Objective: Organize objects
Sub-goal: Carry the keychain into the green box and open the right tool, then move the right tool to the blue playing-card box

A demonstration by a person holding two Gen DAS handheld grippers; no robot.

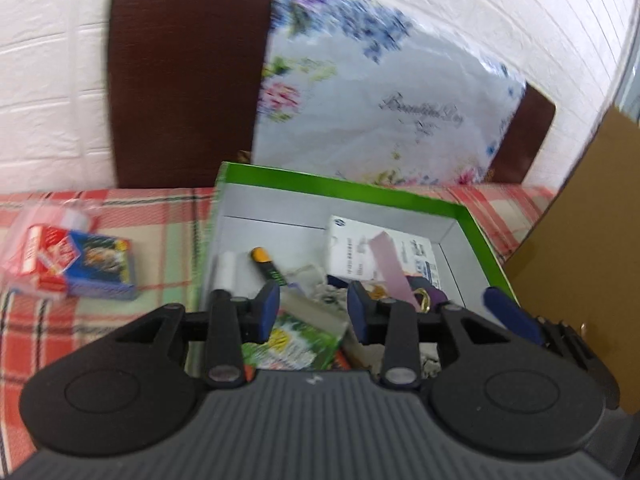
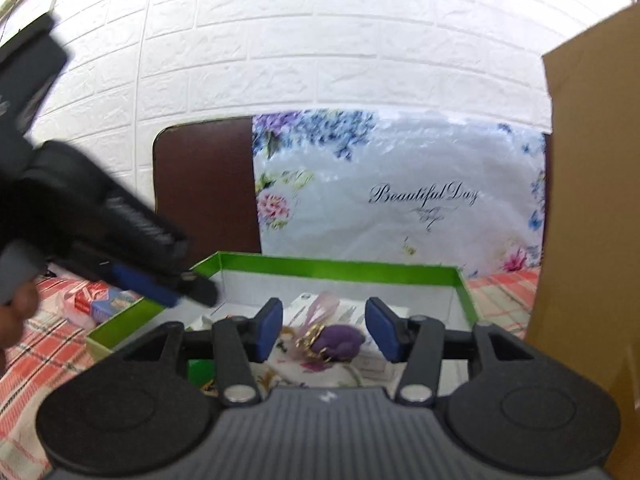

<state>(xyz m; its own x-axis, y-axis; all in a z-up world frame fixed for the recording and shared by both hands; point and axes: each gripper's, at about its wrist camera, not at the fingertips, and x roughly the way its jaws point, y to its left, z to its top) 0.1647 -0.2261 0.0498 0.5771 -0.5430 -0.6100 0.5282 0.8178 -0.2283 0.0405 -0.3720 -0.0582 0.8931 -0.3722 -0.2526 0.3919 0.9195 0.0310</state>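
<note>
1. Left wrist view: the left hand-held gripper (image 1: 312,312) hangs over the near end of the green-rimmed box (image 1: 344,186), its blue pads spread wide with nothing between them.
2. Inside the box lie a white carton (image 1: 352,248), a black marker with an orange end (image 1: 268,266), a white roll (image 1: 228,272) and a pink strip (image 1: 390,268); the gripper body hides the near part, so a green printed packet (image 1: 296,344) is only partly seen.
3. Left of the box, on the red plaid counter (image 1: 120,320), sits a clear bag holding small boxes (image 1: 76,264); motion blur makes their print unreadable.
4. A blue finger of the right hand-held gripper (image 1: 512,312) enters at the box's right rim, the rest cut off.
5. Right wrist view: the right hand-held gripper (image 2: 324,330) is also wide open and empty, above a purple pouch (image 2: 340,340) with a gold clasp lying on a floral cloth (image 2: 320,372) in the box (image 2: 340,268).
6. The left gripper (image 2: 160,284) crosses the left side as a dark blur, covering the box's far-left corner.
7. A brown cardboard panel (image 2: 592,200) blocks the right edge.
8. Behind the box stands a floral bag (image 2: 400,192) reading "Beautiful Day" against a dark brown chair back (image 2: 204,184).
</note>
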